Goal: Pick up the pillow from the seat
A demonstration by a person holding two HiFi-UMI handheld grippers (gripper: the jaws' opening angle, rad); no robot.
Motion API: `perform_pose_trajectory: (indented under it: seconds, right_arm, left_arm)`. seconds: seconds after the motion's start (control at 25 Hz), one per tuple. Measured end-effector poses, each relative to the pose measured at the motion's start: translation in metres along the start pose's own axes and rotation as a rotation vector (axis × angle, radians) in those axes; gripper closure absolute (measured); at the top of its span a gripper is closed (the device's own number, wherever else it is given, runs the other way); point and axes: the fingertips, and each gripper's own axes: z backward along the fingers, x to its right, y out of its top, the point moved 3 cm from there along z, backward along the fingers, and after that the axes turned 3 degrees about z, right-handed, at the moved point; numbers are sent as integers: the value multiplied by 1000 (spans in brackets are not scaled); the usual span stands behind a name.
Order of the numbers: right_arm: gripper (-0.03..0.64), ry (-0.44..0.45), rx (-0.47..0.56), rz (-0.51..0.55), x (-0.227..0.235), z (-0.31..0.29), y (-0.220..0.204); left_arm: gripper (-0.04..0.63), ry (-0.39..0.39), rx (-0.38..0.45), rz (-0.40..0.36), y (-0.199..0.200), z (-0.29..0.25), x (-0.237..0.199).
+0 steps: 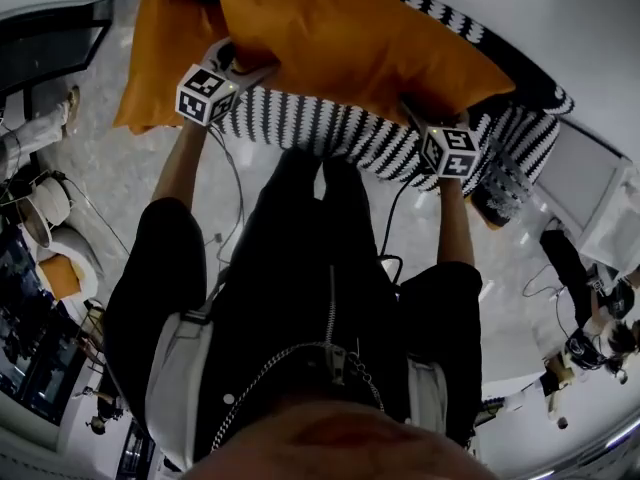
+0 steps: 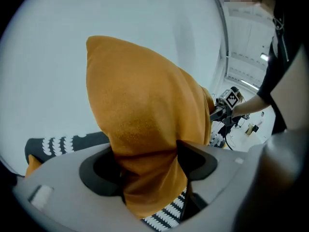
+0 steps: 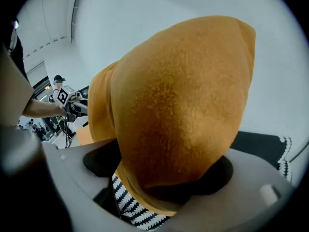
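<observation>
Above striped seat (image 1: 330,133) — orange pillow (image 1: 350,38) | left gripper (image 2: 147,170), right gripper (image 3: 161,170) fingers grasping it

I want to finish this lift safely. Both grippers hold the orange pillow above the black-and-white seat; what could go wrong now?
1. The left gripper and the right gripper each pinch only an edge of the orange pillow, so the soft fabric may slip out.
2. A second orange pillow stands right beside it and could be knocked off the black-and-white seat.
</observation>
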Motion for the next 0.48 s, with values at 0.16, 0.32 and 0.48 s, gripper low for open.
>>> perform_pose_trajectory:
  seconds: [0.16, 0.32, 0.48]
  right_arm:
    - [197, -36, 84, 45, -2, 31, 37]
    - [196, -49, 156, 84, 1, 61, 67]
    - [195, -73, 208, 142, -2, 88, 97]
  left_arm:
    - [247, 14, 71, -53, 44, 27, 13]
    - [244, 43, 127, -92, 84, 47, 31]
    - [244, 64, 182, -120, 115, 66, 42]
